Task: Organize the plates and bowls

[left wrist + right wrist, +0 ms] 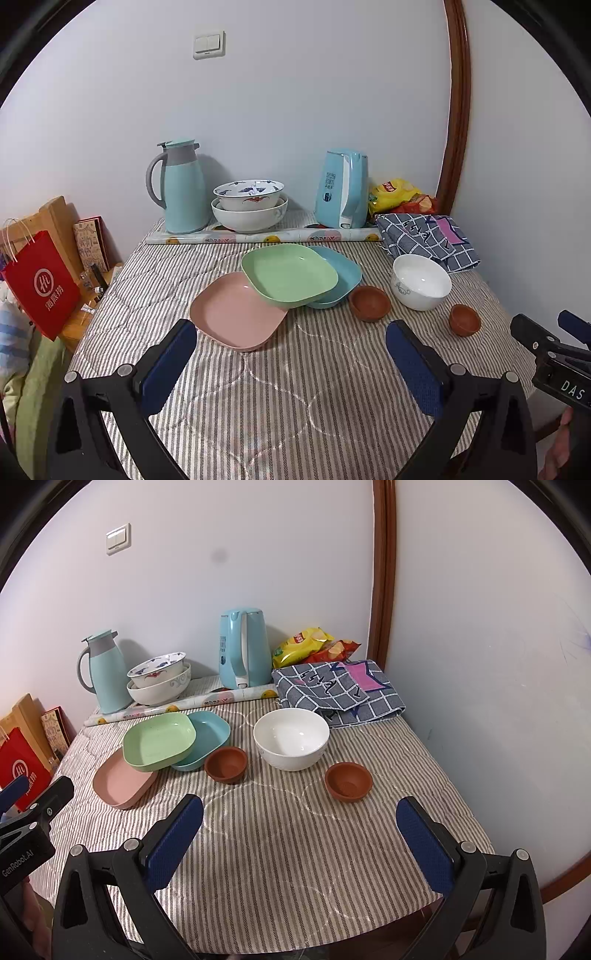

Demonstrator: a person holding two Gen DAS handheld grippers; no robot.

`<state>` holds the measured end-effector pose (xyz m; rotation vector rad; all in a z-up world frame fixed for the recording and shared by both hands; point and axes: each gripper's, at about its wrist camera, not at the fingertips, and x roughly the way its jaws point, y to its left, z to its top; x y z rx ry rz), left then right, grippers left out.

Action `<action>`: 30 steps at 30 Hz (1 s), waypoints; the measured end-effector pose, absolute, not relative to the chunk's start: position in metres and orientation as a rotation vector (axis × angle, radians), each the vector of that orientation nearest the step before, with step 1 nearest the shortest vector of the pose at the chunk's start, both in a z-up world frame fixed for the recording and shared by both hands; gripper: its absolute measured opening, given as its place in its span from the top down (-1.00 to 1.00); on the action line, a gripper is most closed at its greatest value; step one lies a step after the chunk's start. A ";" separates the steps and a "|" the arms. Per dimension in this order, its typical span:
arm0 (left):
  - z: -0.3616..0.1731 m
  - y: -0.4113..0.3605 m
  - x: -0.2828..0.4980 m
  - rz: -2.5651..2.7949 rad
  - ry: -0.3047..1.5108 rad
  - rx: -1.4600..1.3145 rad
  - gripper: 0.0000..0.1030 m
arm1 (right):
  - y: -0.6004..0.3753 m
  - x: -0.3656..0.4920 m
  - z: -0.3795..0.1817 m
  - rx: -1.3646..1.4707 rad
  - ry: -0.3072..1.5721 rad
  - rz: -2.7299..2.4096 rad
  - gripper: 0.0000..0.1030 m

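Note:
A green plate (290, 275) (159, 744) rests tilted across a pink plate (236, 315) (122, 784) and a blue plate (341, 273) (208, 736) on the striped table. A white bowl (421, 280) (291, 742) stands right of them, with two small brown bowls, one (370, 302) (226, 764) beside the plates and one (464, 319) (348, 781) further right. My left gripper (291, 341) is open and empty, just short of the pink plate. My right gripper (300, 818) is open and empty, short of the brown bowls.
At the back stand a teal thermos (183, 188), two stacked patterned bowls (249, 206), a blue kettle (341, 188), snack bags (397, 194) and a folded checked cloth (424, 236). A rolled mat (258, 236) lies before them. A red bag (40, 284) stands left of the table.

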<state>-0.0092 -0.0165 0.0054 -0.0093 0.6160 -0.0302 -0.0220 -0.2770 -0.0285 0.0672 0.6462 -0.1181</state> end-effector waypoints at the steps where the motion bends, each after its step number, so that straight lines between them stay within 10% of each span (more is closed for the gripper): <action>1: 0.005 -0.017 -0.009 -0.030 0.616 -0.009 -1.00 | -0.276 -0.022 -0.029 0.067 0.646 -0.119 -0.99; 30: 0.008 -0.017 -0.008 -0.029 0.614 -0.007 -1.00 | -0.274 -0.024 -0.027 0.067 0.638 -0.114 -0.99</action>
